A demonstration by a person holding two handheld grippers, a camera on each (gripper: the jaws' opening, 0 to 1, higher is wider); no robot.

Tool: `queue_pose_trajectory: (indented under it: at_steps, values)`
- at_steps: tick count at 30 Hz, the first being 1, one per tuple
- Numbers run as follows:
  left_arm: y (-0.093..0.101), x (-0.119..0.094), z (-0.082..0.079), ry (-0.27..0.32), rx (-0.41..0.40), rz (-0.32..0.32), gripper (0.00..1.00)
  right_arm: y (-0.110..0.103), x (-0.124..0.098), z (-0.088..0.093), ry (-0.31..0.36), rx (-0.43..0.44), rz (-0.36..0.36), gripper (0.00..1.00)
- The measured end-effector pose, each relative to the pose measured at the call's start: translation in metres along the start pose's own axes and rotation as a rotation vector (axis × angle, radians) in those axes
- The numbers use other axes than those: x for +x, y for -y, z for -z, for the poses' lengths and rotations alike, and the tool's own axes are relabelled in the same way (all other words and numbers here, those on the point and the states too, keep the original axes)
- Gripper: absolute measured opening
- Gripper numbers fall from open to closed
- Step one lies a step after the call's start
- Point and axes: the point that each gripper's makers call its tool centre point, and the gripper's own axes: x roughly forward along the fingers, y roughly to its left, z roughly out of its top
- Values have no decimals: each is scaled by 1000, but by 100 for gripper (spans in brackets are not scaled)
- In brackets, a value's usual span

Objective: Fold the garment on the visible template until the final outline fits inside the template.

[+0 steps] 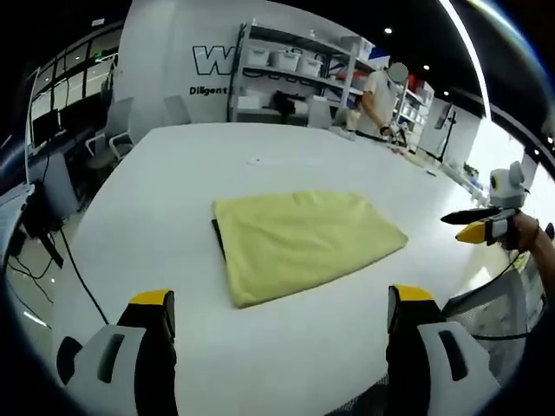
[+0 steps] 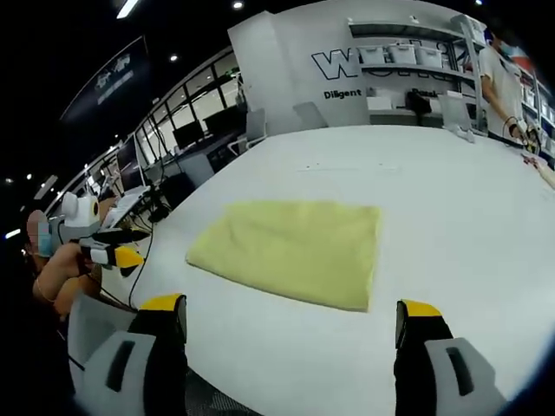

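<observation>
A yellow garment (image 1: 299,243) lies folded into a rough rectangle in the middle of the white table (image 1: 260,147). A thin dark strip (image 1: 216,238) peeks out from under its left edge. My left gripper (image 1: 282,299) hovers over the table's near edge, short of the garment, open, with nothing between its jaws. The right gripper (image 1: 475,225) is held in a hand off the table's right side. In the right gripper view, the same garment (image 2: 295,247) lies just beyond my right gripper (image 2: 290,308), which is open and holds nothing. The left gripper (image 2: 117,247) shows at the far left.
A person (image 1: 381,100) stands at the table's far end by white shelves (image 1: 295,65) with bins. Office chairs (image 1: 117,130) stand along the left side, and cables hang there. A mesh chair back (image 1: 486,316) sits near the right front edge.
</observation>
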Motion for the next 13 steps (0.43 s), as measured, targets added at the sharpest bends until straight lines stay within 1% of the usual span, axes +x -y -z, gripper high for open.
queue_pose_trajectory:
  at_steps: [7, 13]
  values:
    - [-1, 0, -1, 1, -12, -1, 99, 0, 0, 0, -4, 0, 4, 99]
    - [-2, 1, 2, -14, -6, -1, 99, -2, 1, -1, -1, 1, -3, 99]
